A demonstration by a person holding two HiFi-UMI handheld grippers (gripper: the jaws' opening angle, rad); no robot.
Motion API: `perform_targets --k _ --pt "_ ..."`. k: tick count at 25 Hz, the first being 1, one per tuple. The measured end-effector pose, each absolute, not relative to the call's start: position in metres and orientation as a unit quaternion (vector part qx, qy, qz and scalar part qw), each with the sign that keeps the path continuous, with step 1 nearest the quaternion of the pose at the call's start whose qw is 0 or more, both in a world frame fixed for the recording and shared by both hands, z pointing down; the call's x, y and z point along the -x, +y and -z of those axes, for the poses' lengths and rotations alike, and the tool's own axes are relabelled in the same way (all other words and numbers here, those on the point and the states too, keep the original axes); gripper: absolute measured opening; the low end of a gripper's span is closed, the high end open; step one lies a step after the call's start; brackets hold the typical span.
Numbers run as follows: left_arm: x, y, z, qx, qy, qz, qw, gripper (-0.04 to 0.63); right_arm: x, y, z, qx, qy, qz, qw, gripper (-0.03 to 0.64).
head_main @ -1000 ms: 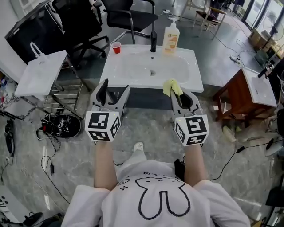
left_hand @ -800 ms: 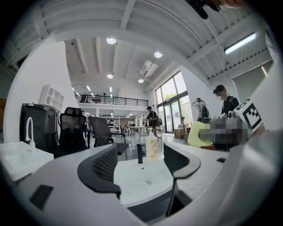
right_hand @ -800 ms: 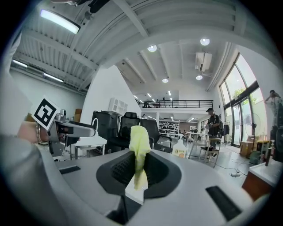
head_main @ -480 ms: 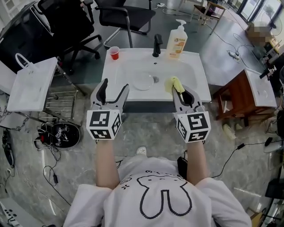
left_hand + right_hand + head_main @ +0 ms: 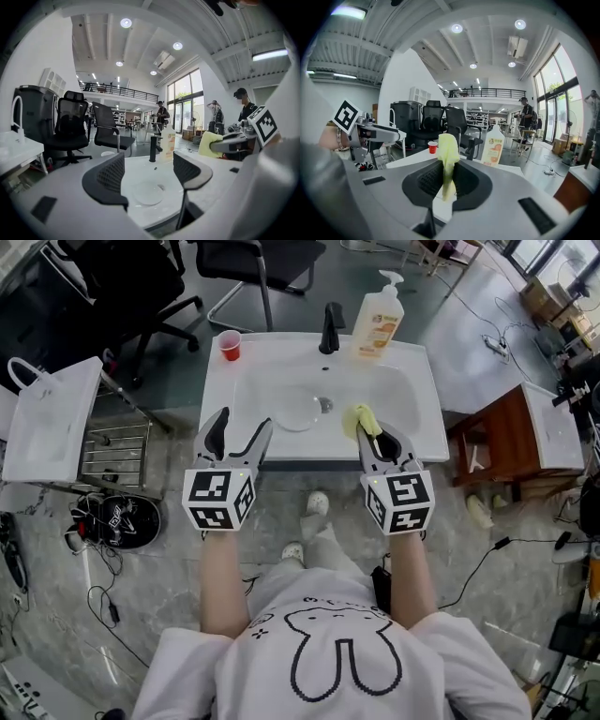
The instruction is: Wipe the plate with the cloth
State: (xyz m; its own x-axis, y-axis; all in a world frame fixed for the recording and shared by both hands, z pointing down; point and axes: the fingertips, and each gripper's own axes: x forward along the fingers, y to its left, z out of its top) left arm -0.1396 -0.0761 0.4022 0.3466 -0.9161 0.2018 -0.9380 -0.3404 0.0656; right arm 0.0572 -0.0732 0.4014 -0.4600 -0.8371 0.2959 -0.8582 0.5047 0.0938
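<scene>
The left hand-held gripper [image 5: 240, 427] keeps its jaws apart with nothing between them. The right hand-held gripper [image 5: 378, 437] stays clamped on the yellow cloth [image 5: 362, 418]. Since a second ago both have come forward from the front edge of the sink [image 5: 427, 427] to over its basin. The plate [image 5: 294, 412] lies in the basin beside the drain. The cloth hangs just to its right, not touching it.

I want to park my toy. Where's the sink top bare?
White sink's left ledge, in front of the red cup, is bare. Crowded at back: black faucet, orange soap bottle. Round clear plate lies in the basin.
</scene>
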Motion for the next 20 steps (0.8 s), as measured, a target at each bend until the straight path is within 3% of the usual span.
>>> perform_targets --k 8,20 --pt "0.143 -0.140 -0.463 -0.793 -0.568 -0.025 0.221 0.304 -0.046 -0.140 -0.461 -0.458 -0.861 -0.075 0.206 0.048" --pt "0.134 -0.212 -0.560 -0.738 -0.555 -0.072 0.377 0.291 -0.029 -0.223 -0.580 -0.383 -0.846 -0.210 0.305 0.048"
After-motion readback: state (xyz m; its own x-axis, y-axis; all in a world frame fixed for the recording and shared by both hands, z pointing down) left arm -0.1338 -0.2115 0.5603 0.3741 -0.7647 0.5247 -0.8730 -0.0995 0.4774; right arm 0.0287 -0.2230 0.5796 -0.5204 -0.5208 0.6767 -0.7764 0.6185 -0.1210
